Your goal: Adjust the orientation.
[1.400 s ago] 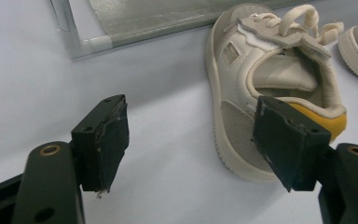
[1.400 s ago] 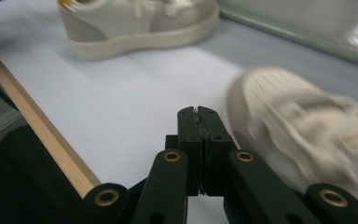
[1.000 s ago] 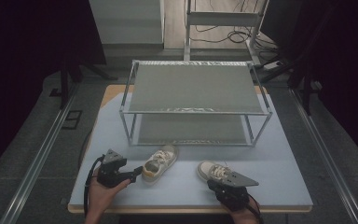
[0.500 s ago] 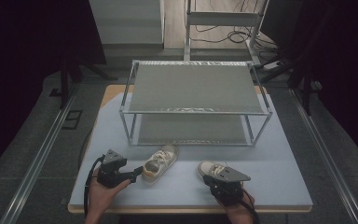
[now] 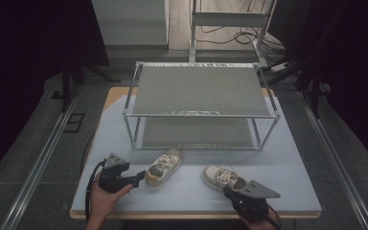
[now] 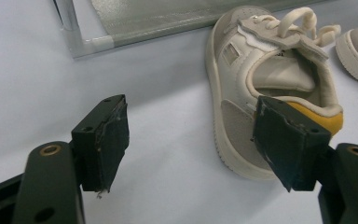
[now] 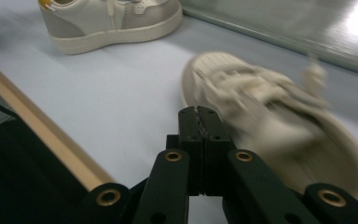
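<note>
So the left gripper (image 6: 191, 144) has its jaws spread wide and nothing between them. In the left gripper view one jaw sits right in front of the heel of the left shoe (image 6: 265, 79), by the yellow heel tab, but I can't tell if it's actually touching; the other jaw is over bare table (image 6: 168, 186). From the high view the left gripper (image 5: 136, 179) sits near the front left of the table (image 5: 292, 163), just beside that shoe (image 5: 164, 167), with a hand (image 5: 103, 199) wrapped round it.

The right gripper (image 7: 198, 114) is clamped fully closed, jaws pressed together with nothing in them. Its tips are just beside the right shoe (image 7: 279, 116), which is blurred in the right gripper view, so contact is hard to call. In the high view the right gripper (image 5: 227, 190) is at the front edge, right at the heel end of that shoe (image 5: 223, 177).

Both shoes are small, cream and grey with pale laces, lying on the table in front of the rack (image 5: 201, 108), a two-shelf metal frame with mesh shelves. The two are near each other but apart.

As for brands or writing: there's a small patch on the side of the left shoe, but it's too small to read.
</note>
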Demonstrator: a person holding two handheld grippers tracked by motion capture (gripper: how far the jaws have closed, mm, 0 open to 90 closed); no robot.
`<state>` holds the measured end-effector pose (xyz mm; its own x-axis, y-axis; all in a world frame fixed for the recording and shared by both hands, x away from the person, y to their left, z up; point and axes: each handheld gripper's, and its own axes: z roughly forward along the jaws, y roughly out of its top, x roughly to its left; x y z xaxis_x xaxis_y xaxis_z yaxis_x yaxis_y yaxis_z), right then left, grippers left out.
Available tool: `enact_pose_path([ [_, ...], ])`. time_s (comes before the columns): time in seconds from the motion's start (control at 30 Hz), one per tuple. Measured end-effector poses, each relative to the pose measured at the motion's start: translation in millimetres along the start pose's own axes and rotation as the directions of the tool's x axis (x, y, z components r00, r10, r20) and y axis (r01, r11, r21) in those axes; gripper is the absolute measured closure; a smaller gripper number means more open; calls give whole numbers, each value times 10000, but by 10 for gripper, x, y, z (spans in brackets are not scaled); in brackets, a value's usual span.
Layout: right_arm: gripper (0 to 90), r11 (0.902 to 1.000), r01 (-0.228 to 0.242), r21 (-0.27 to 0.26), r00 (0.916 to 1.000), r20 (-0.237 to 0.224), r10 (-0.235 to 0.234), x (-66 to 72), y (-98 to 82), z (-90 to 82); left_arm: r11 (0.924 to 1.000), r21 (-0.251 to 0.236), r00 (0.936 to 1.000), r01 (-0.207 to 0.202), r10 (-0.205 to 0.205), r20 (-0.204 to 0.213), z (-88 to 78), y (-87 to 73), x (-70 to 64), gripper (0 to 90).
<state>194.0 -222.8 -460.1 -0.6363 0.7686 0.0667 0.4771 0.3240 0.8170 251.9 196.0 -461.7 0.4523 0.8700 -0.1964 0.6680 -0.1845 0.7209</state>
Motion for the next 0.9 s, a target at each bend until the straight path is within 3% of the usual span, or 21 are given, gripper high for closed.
enact_pose_path([
  [0.13, 892, 10000, 27, -66, 10000, 29, -26, 55, 19, 47, 10000, 15, 10000, -37, 37, 16, 16, 11, -30, 270],
  [0.17, 892, 9995, 226, 223, 9997, -8, -225, 164, 76, 213, 10000, 16, 10000, -74, 74, 4, 8, 13, -37, 271],
  [0.2, 892, 9995, 226, 223, 9997, -8, -225, 164, 76, 213, 10000, 16, 10000, -74, 74, 4, 8, 13, -37, 270],
  [0.23, 894, 9975, 463, 535, 9988, 152, -472, 241, 125, 364, 10000, -20, 10000, -51, 51, 49, 3, 10, -34, 269],
  [0.3, 894, 9971, 475, 594, 9987, 145, -484, 253, 135, 399, 10000, -25, 10000, -36, 36, 33, -3, 8, -28, 270],
  [0.4, 896, 9944, 527, 914, 9964, 610, -584, 311, 177, 614, 10000, -40, 10000, 3, -2, 65, -9, 3, -9, 270],
  [0.6, 895, 9876, 1095, 1120, 9889, 885, -1197, 406, 301, 660, 9999, -134, 9999, 108, -107, 47, -36, 7, 21, 269],
  [0.7, 895, 9768, 1467, 1558, 9855, 617, -1578, 388, 448, 642, 9997, -204, 9999, 133, -132, 55, -55, 13, 17, 270],
  [0.77, 896, 9724, 1388, 1875, 9883, 363, -1481, 354, 512, 655, 9997, -212, 9999, 146, -145, 34, -63, 13, 19, 269],
  [0.83, 896, 9614, 1395, 2373, 9879, 325, -1514, 300, 531, 756, 9996, -244, 9999, 167, -166, 46, -69, 14, 23, 269],
  [0.9, 896, 9570, 1410, 2536, 9877, 296, -1534, 296, 529, 787, 9994, -283, 9998, 182, -181, 30, -80, 15, 33, 269],
])
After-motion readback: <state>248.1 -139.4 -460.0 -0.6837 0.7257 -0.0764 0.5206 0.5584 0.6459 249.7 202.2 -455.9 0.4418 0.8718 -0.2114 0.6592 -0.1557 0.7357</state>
